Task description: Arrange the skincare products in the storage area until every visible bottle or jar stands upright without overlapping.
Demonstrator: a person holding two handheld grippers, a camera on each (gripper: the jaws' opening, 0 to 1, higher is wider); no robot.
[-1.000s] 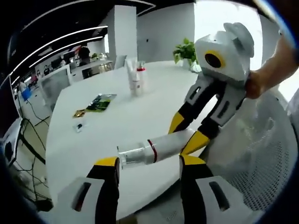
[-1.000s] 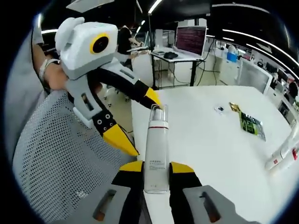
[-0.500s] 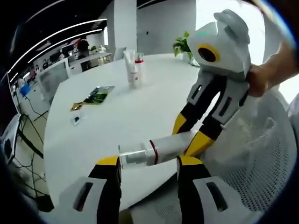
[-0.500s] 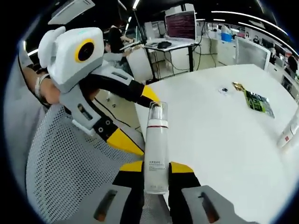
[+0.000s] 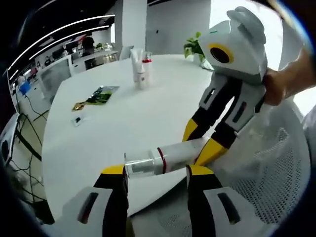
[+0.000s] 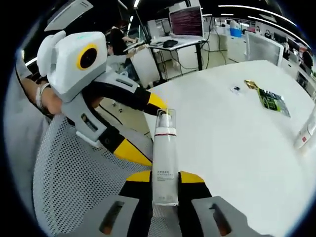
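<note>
1. Your right claw is closed tight on the bottom end of a white pump bottle. You see this low in the middle of the right gripper view.
2. In the left gripper view the same bottle lies sideways across the lower middle. Its clear cap points to the left of the frame.
3. Your left claw is open wide and holds nothing. The cap end sits just above the gap between its jaws. I cannot tell if a jaw touches it.
4. In the right gripper view the bottle's long side runs straight up the frame, along the claw. The clear cap is at the top and a thin red ring sits under it.
5. The bottle is up in the air near the edge of the white worktop. A mesh chair is below it.
6. I think the step now is to bring this bottle onto the worktop and stand it up.
7. Turn your right hand slowly so the flat bottom faces down and the cap faces up.
8. Set it on a bare spot, well apart from the two tubes standing at the upper middle of the left gripper view.
9. The bottle is tall and thin, so it may tip. Let go only when it rests flat.
</note>
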